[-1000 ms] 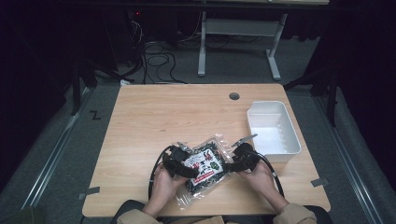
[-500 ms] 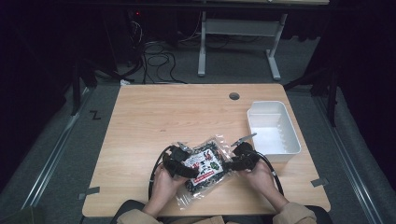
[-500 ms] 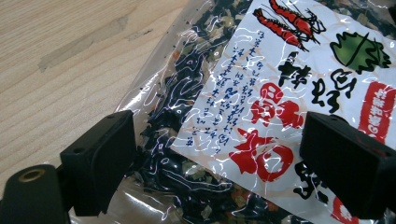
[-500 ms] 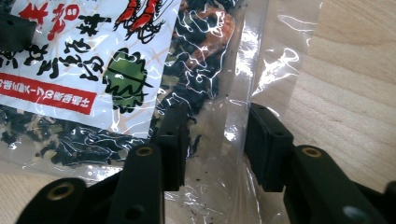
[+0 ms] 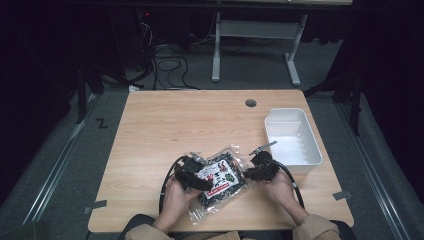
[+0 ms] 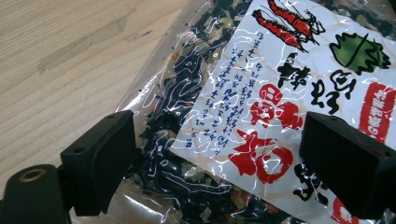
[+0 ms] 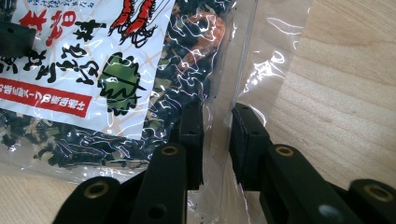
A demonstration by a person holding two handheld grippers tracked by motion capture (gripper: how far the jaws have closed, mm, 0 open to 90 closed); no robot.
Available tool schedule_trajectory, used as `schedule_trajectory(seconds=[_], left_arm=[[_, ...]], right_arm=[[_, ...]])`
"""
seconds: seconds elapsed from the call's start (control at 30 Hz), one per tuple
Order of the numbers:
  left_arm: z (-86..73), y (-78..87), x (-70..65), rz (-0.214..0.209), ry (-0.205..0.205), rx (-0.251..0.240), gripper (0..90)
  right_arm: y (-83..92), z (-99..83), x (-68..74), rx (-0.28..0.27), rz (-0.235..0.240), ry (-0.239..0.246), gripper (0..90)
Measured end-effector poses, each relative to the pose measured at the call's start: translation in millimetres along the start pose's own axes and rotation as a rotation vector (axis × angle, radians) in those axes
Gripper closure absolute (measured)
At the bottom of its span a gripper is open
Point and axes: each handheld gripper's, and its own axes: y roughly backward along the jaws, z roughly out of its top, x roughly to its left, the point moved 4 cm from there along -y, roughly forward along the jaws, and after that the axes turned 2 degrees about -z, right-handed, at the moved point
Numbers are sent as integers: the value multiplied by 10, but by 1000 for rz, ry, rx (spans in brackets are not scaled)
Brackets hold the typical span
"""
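Dark dried flakes fill the clear plastic bag (image 5: 220, 182) with a white shrimp label, near the wooden desk's (image 5: 200, 125) front edge. The right gripper (image 7: 215, 140) has just been closing, its jaws narrow around the bag's clear edge. The left gripper (image 6: 215, 163) sits wide open over the bag.

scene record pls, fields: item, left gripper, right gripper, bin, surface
item: clear snack bag with white printed label, dark dried bits inside, lying flat near the table's front edge
left gripper: left gripper jaws wide apart, straddling the bag's label, pads not pressing
right gripper: right gripper jaws have just been closing, narrow gap, the bag's clear edge strip between them; contact not certain
bin: white bin, right side of the table, looks empty
surface: wooden table with round hole near back edge
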Motion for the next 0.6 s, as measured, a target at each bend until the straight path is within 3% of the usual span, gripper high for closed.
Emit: schedule_trajectory(seconds=[0.23, 0.4, 0.57, 0.6], left_arm=[[1, -4, -2, -3, 1, -1, 121], [4, -6, -5, -1, -2, -3, 122], [5, -7, -9, 3, -6, -6, 123], [5, -7, -10, 4, -6, -6, 123]], right_arm=[[19, 13, 25, -16, -1, 28, 861], [5, 9, -13, -1, 40, -24, 819], [-16, 6, -14, 21, 39, -59, 770], [-21, 5, -22, 16, 38, -45, 776]])
